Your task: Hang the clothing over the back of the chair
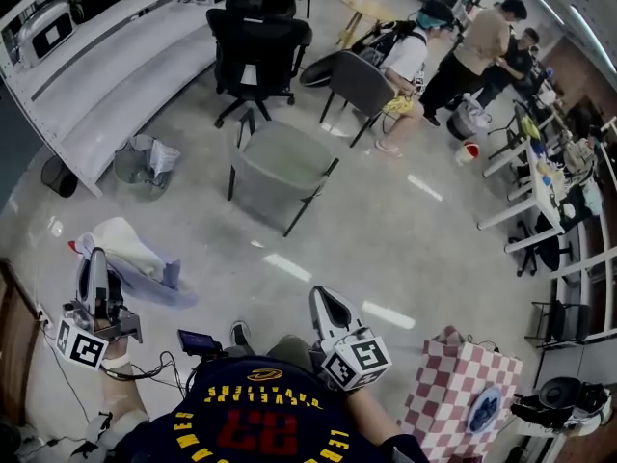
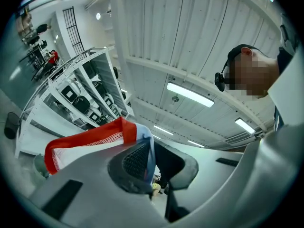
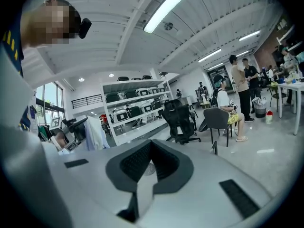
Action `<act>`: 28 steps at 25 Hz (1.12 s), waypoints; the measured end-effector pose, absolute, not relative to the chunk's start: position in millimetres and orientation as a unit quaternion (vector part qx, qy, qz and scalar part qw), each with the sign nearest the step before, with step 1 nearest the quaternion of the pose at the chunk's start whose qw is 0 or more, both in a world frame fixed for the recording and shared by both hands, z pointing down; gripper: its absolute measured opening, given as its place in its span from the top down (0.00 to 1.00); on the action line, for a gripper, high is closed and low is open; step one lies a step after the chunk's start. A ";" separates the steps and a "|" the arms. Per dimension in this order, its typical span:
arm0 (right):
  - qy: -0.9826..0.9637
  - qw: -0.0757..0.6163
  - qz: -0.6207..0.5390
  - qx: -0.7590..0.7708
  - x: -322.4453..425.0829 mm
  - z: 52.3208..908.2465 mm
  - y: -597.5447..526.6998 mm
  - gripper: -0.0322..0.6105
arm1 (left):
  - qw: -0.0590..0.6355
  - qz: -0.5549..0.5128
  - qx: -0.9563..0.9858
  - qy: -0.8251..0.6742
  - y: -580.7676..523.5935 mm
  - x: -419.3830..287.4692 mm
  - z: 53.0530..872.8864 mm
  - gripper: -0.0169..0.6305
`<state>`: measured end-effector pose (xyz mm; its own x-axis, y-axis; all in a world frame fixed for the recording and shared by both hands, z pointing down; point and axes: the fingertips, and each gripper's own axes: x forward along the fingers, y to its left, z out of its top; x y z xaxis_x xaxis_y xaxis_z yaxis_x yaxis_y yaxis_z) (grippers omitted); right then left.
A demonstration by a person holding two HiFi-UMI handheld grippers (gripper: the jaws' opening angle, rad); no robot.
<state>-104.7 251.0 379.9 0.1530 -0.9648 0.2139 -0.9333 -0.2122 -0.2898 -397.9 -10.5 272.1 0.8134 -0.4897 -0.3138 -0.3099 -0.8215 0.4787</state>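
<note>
The clothing point(image 1: 135, 254) is a white and pale blue garment with a red hem, bunched up low at the left of the head view. My left gripper point(image 1: 96, 258) is shut on it. In the left gripper view the red-edged cloth point(image 2: 85, 144) drapes over the left jaw and runs down between the jaws of that gripper point(image 2: 149, 148). A grey chair point(image 1: 280, 162) stands on the floor ahead, with bare floor between it and me. My right gripper point(image 1: 326, 297) is beside my body with its tips together and nothing in it. Its own view shows its jaws point(image 3: 151, 146) empty.
A black office chair point(image 1: 255, 37) stands beyond the grey one. A second grey chair point(image 1: 362, 83) is beside a seated person point(image 1: 405, 61), and two people point(image 1: 482, 46) stand further right. White shelves point(image 1: 106, 75) and a bin point(image 1: 135, 162) are at the left. A checked bag point(image 1: 458, 394) is at the lower right.
</note>
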 end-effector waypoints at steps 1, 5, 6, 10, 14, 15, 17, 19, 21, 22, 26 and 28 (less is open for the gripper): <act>0.625 0.045 -0.180 -0.758 -103.0 381.8 248.2 0.94 | 0.211 -0.213 0.929 -0.216 -14.6 -395.6 275.5 0.93; 0.619 0.055 -0.198 -0.758 -92.9 397.2 237.2 0.94 | 0.217 -0.201 0.931 -0.214 -29.8 -376.5 281.3 0.93; 0.618 0.057 -0.203 -0.757 -88.6 401.9 233.4 0.94 | 0.216 -0.199 0.932 -0.212 -33.3 -369.6 281.0 0.93; 0.625 0.064 -0.212 -0.748 -62.7 414.6 210.2 0.94 | 0.204 -0.199 0.934 -0.215 -47.0 -342.8 274.6 0.93; 0.644 0.072 -0.208 -0.732 -27.7 412.0 177.0 0.94 | 0.184 -0.201 0.932 -0.238 -59.5 -325.1 262.0 0.93; 0.649 0.073 -0.204 -0.730 -16.7 408.5 167.8 0.94 | 0.182 -0.202 0.931 -0.243 -63.9 -318.5 259.3 0.93; 0.657 0.074 -0.196 -0.724 6.3 399.5 148.4 0.94 | 0.176 -0.204 0.929 -0.252 -73.2 -301.8 254.5 0.93; 0.667 0.076 -0.190 -0.717 28.6 393.6 132.6 0.94 | 0.171 -0.207 0.928 -0.260 -79.4 -283.2 250.9 0.93; 0.674 0.076 -0.187 -0.711 50.4 391.2 121.0 0.94 | 0.164 -0.212 0.926 -0.265 -83.5 -264.5 246.0 0.93; 0.677 0.075 -0.186 -0.708 61.7 390.0 116.0 0.94 | 0.161 -0.215 0.926 -0.267 -85.4 -255.2 243.1 0.93; 0.686 0.073 -0.185 -0.700 106.0 386.2 97.6 0.94 | 0.148 -0.208 0.925 -0.280 -89.3 -222.3 237.6 0.93; 0.691 0.072 -0.189 -0.694 124.0 387.6 90.5 0.94 | 0.140 -0.195 0.925 -0.293 -89.9 -209.7 240.8 0.93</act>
<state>124.0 90.5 387.6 -0.0268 -0.9864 0.1622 -0.9318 -0.0341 -0.3613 -209.7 -89.9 240.8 0.7517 -0.5976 -0.2791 -0.4882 -0.7887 0.3737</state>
